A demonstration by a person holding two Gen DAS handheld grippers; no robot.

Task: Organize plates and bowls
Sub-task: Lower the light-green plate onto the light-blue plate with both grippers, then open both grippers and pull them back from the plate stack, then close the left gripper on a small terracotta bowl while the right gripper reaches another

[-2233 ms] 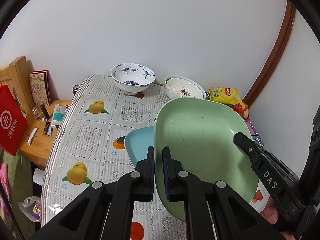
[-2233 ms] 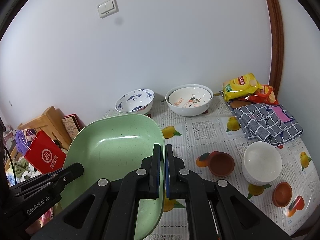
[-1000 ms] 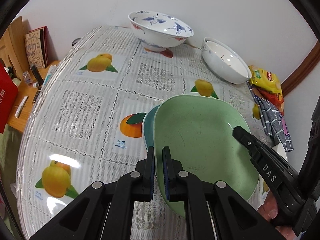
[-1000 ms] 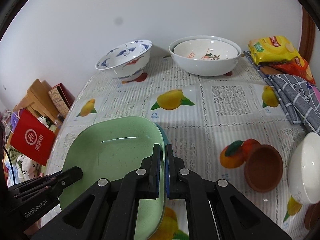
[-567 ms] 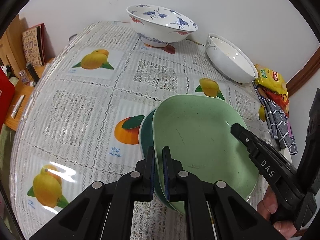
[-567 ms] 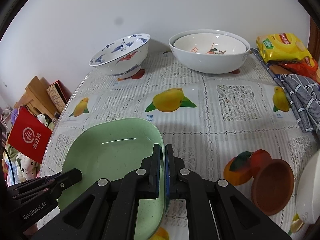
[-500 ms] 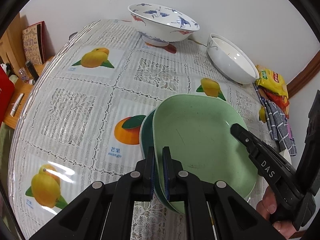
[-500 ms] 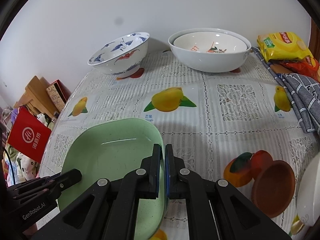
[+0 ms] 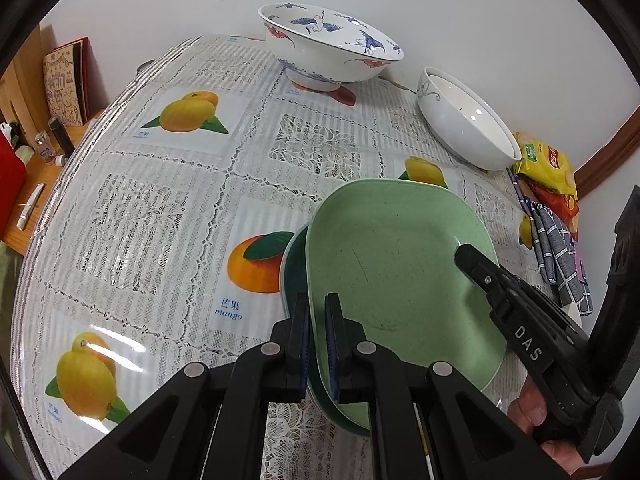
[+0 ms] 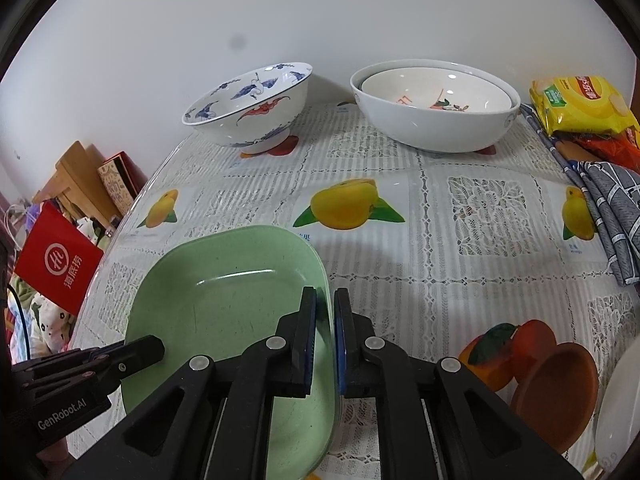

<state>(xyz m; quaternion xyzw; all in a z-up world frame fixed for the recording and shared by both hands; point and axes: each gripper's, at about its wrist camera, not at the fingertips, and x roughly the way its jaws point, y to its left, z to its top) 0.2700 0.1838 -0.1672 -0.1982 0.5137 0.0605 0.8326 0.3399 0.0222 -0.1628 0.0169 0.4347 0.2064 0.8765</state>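
Green plate [image 9: 392, 264] clamped by left gripper [image 9: 317, 344], teal plate [image 9: 294, 276] beneath seen only there, right gripper [image 10: 325, 338] jaws just easing apart around its rim.

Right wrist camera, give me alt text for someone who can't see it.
Two grippers flank a light green plate on a fruit-print tablecloth; the right gripper's jaws have just been opening around its rim. Behind stand a blue-patterned bowl and nested white bowls.

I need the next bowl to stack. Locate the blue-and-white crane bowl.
The blue-and-white crane bowl stands upright at the table's far edge by the wall, left of the nested white bowls in the right wrist view.
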